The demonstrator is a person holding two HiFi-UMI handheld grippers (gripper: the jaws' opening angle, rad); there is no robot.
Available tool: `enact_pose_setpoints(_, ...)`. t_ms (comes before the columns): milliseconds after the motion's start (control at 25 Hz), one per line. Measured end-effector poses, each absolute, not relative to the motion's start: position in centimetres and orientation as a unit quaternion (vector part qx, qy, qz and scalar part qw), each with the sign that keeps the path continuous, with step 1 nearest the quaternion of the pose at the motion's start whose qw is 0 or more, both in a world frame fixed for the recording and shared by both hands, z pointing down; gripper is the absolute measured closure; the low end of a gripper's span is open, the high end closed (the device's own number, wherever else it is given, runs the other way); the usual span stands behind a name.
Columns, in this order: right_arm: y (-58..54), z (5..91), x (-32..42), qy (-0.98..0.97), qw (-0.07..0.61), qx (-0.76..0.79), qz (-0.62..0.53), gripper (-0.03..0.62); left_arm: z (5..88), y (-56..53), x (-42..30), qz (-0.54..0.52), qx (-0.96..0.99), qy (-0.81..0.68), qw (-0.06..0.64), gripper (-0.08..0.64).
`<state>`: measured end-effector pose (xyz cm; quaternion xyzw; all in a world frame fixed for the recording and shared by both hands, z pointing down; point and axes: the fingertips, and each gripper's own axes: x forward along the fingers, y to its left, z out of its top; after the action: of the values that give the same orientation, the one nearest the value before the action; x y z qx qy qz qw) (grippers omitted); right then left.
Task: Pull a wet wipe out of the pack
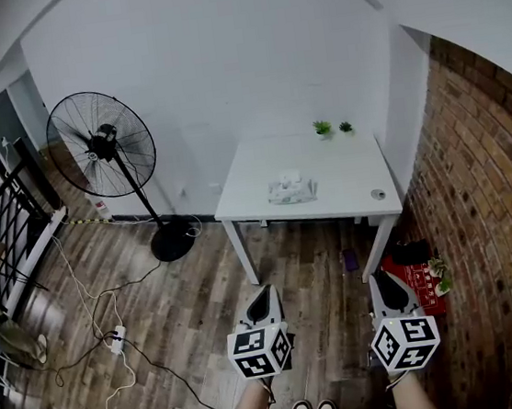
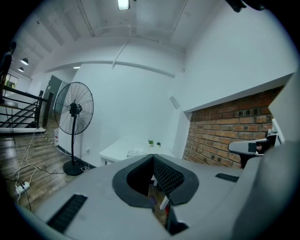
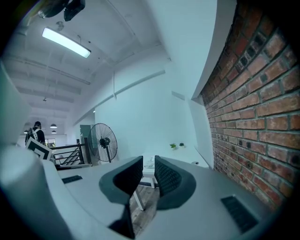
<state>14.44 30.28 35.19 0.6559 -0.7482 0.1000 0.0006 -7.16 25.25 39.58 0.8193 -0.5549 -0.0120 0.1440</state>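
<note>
The wet wipe pack (image 1: 291, 188) lies flat near the front middle of a white table (image 1: 344, 165), with a wipe bunched up on its top. Both grippers hang low over the wooden floor, well short of the table and apart from the pack. My left gripper (image 1: 265, 301) points at the table; in the left gripper view its jaws (image 2: 153, 157) meet at the tips with nothing between them. My right gripper (image 1: 387, 286) is level with it; in the right gripper view its jaws (image 3: 148, 161) stand a narrow gap apart, empty, and the pack (image 3: 149, 163) shows small through that gap.
Two small potted plants (image 1: 323, 128) stand at the table's back edge, and a small round object (image 1: 378, 194) lies at its front right corner. A pedestal fan (image 1: 105, 145) stands to the left, with cables and a power strip (image 1: 117, 335) on the floor. A brick wall (image 1: 487, 198) and a red bag (image 1: 417, 274) are on the right.
</note>
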Motion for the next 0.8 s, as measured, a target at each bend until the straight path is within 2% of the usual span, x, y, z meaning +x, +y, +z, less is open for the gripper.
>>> enact_pose_setpoints(280,29.6,35.0,15.2,-0.749,0.003,0.655,0.095,0.485,39.6,24.6,-6.8,-0.012,0.814,-0.563,0.143,0.56)
enact_pose_setpoints(800,28.1,36.7,18.0,-0.748,-0.006,0.649,0.138,0.486,40.2,23.5,-6.0,0.006,0.803,-0.58,0.14,0.56)
